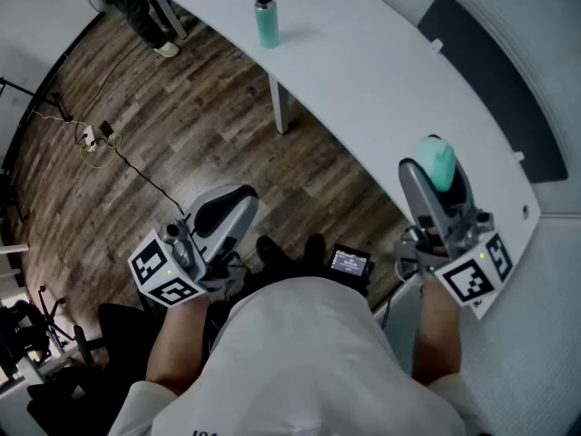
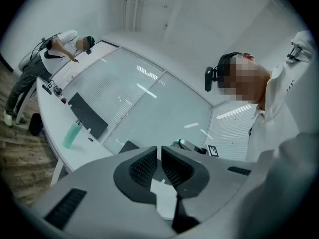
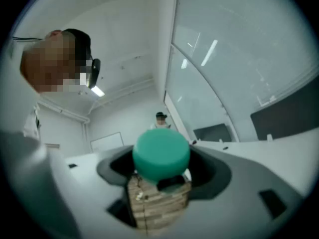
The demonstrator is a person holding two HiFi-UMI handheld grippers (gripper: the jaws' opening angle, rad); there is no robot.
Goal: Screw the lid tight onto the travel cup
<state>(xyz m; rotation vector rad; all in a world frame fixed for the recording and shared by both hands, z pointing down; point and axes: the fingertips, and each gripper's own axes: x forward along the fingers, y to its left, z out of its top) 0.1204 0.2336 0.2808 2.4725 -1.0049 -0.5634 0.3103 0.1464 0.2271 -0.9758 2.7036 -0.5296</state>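
Left gripper view alone: left gripper (image 2: 159, 153) fingers (image 2: 143, 167) together; lid (image 3: 161, 152) apparently clamped in right gripper (image 3: 162, 167) fingers (image 3: 213, 172).

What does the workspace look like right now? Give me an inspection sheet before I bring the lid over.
Surface: white curved table.
Job's things: teal travel cup upright on the table, lid off; teal lid in the right tool.
Clutter: dark panel along the table's far side.
Grippers: left tool shut, empty, over the floor; right tool clamped on the lid near the table edge.
Cables: power strip and cable on the wood floor.
Surroundings: another person by the table's end.
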